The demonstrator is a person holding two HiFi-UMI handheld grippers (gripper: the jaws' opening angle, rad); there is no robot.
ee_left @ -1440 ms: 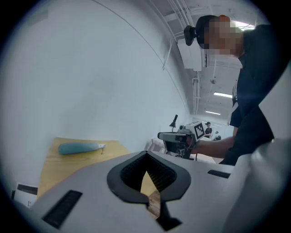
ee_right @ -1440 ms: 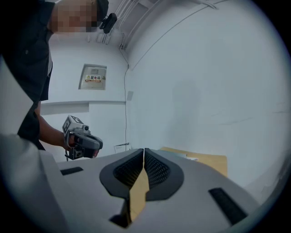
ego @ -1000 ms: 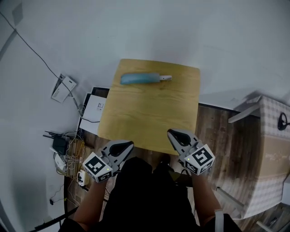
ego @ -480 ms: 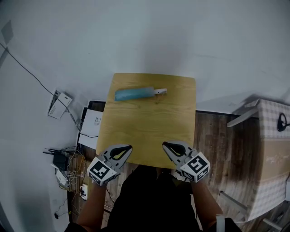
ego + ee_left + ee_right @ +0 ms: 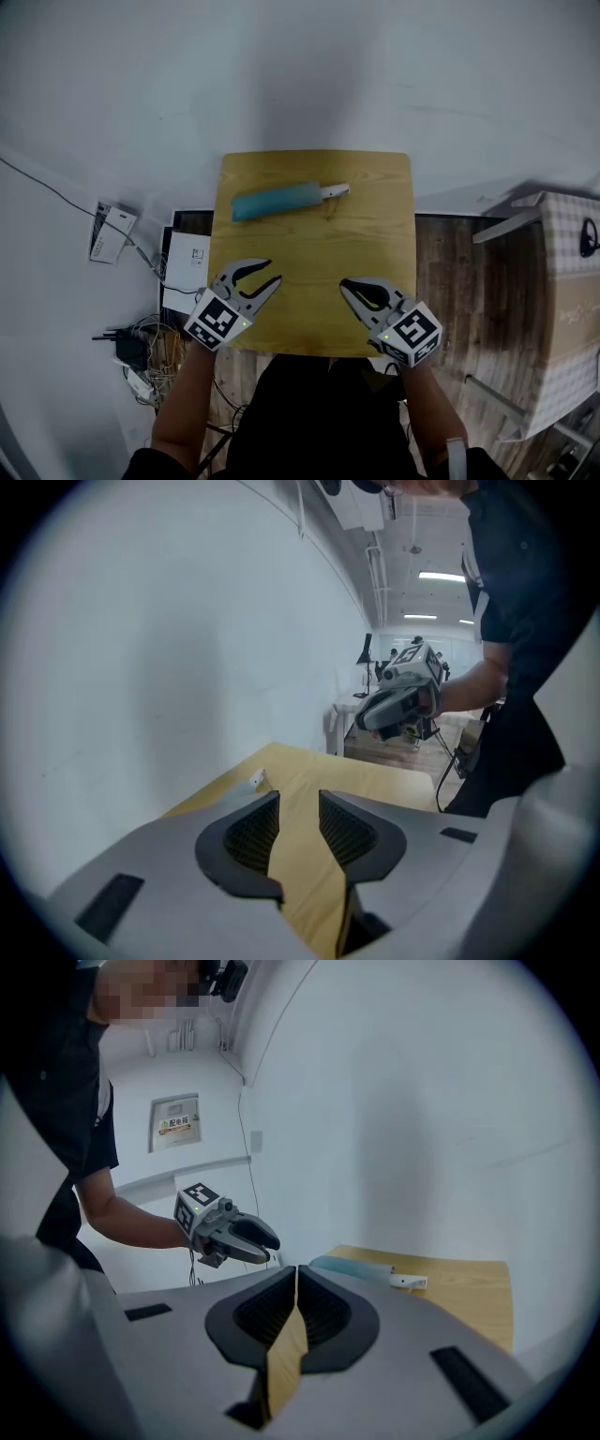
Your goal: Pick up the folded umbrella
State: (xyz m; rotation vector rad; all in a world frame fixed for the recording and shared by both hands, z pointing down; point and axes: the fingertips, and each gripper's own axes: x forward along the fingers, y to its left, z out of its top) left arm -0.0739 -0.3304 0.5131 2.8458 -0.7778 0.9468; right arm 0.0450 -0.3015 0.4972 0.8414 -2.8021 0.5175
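The folded umbrella point(image 5: 277, 201) is teal with a white handle point(image 5: 336, 191). It lies across the far part of the small wooden table point(image 5: 375, 244). My left gripper point(image 5: 272, 272) hovers over the table's near left part, well short of the umbrella. Its jaws have just been opening and nothing is between them. My right gripper point(image 5: 345, 284) is over the near right part, jaws shut and empty. In the right gripper view the umbrella point(image 5: 352, 1269) shows beyond the shut right gripper point(image 5: 296, 1271). The left gripper view shows the open left gripper point(image 5: 300, 803) and only the handle's tip point(image 5: 257, 780).
A white wall runs behind the table. On the floor to the left are a white box point(image 5: 187, 262), a power strip point(image 5: 105, 232) and tangled cables point(image 5: 131, 347). A chequered box point(image 5: 567, 309) stands at the right on the wooden floor.
Both grippers have moved forward from the near edge to over the table. The left gripper's jaws, shut before, now stand apart. The umbrella has not moved.
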